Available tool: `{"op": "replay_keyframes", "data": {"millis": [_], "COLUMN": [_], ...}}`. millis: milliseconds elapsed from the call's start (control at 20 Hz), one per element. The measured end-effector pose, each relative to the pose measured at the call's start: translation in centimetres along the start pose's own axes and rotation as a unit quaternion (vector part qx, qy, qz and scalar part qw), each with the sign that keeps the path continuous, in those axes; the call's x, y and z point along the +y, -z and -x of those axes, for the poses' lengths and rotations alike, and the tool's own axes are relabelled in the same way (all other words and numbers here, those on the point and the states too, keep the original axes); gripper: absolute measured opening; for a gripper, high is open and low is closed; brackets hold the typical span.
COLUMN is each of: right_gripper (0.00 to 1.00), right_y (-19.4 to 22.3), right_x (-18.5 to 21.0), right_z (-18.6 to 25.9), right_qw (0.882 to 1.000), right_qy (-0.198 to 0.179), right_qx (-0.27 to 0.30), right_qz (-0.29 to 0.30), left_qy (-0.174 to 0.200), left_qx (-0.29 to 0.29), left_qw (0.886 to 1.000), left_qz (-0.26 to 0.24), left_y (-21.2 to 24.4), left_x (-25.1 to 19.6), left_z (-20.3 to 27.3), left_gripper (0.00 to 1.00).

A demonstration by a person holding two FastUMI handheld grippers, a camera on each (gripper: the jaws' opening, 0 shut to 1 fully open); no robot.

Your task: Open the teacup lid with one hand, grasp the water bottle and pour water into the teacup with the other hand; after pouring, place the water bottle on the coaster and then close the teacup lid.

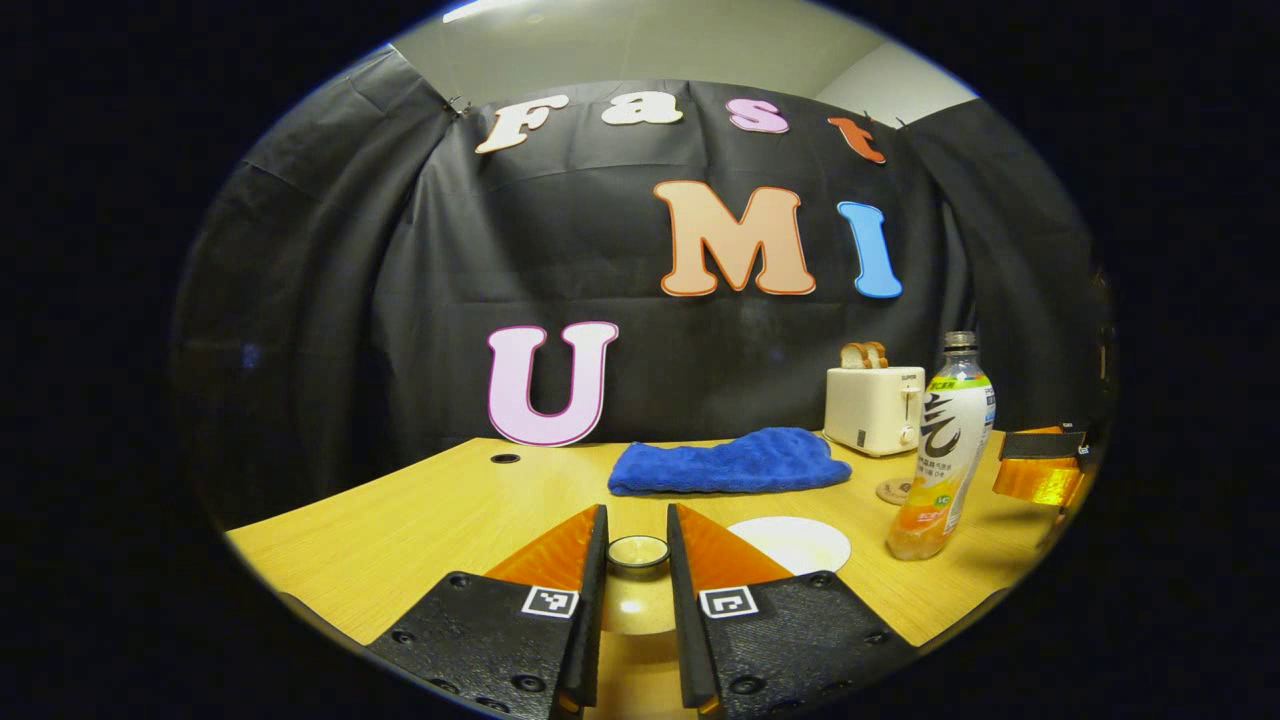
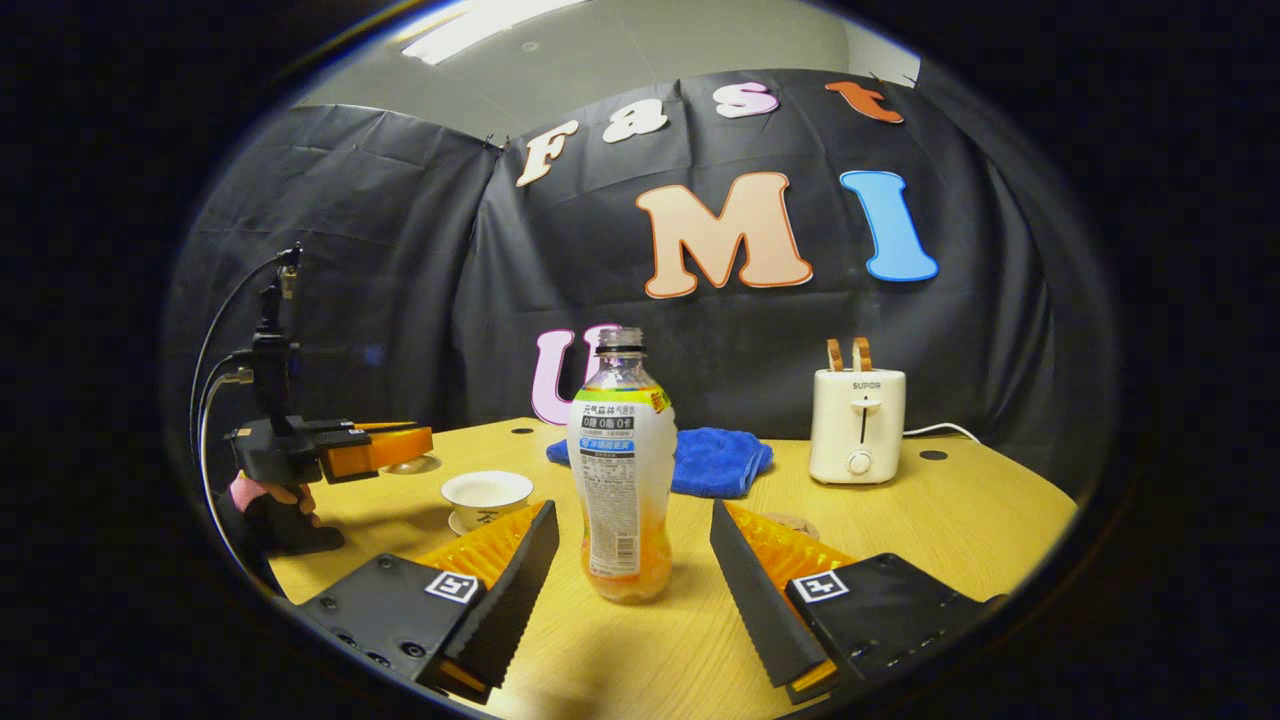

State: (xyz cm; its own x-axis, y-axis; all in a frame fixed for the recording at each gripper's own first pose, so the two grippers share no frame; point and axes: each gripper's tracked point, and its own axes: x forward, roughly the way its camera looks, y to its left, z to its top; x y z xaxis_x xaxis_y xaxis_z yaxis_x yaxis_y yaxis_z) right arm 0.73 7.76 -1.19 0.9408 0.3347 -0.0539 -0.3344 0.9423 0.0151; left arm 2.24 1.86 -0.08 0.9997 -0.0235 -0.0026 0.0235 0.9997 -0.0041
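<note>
On the wooden table (image 2: 930,520), your left gripper (image 1: 637,545) holds its fingers a narrow gap apart around the small round lid knob (image 1: 638,552), though whether they press on it cannot be told. Seen from the right gripper view, that gripper (image 2: 395,447) hovers at the far left with a hand (image 2: 262,494) beneath it, and the white cup (image 2: 487,494) sits on its saucer just to its right, mouth open. At center, your right gripper (image 2: 632,545) stands wide open, fingers either side of the uncapped bottle (image 2: 620,470) and touching nothing; the bottle stands upright with a little orange drink at the bottom. Behind it lies a blue cloth (image 2: 715,460). Just right of the bottle, partly hidden by a finger, sits the coaster (image 2: 795,522). Farther right stands a white toaster (image 2: 857,425) with bread in its slots.
</note>
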Motion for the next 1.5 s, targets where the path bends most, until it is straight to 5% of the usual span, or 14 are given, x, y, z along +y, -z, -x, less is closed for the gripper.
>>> {"op": "replay_keyframes", "data": {"millis": [750, 900, 1100, 1350, 1500], "right_gripper": [0.94, 0.71, 0.65, 0.65, 0.65], "right_y": [2.9, 3.1, 2.8, 1.1, -1.4], "right_x": [0.7, 0.4, 0.2, -0.7, -2.2], "right_z": [-6.3, -6.6, -6.3, -5.9, -5.6], "right_qw": [0.994, 0.994, 0.991, 0.967, 0.938], "right_qy": [0.037, 0.05, 0.066, 0.092, 0.117], "right_qx": [0.098, 0.1, 0.092, 0.092, 0.083], "right_qz": [0.007, 0.012, 0.073, 0.22, 0.317], "left_qy": [-0.017, -0.021, -0.023, -0.024, -0.024], "left_qx": [0.001, 0.001, 0.002, 0.002, 0.002], "left_qw": [1.0, 1.0, 1.0, 1.0, 1.0], "left_qz": [-0.001, -0.001, -0.001, -0.001, -0.001], "left_y": [0.0, 0.0, 0.1, 0.1, 0.1], "left_x": [2.9, 3.4, 3.6, 3.6, 3.6], "left_z": [0.6, 0.6, 0.5, 0.6, 0.6], "left_gripper": [0.27, 0.27, 0.26, 0.27, 0.27]}}
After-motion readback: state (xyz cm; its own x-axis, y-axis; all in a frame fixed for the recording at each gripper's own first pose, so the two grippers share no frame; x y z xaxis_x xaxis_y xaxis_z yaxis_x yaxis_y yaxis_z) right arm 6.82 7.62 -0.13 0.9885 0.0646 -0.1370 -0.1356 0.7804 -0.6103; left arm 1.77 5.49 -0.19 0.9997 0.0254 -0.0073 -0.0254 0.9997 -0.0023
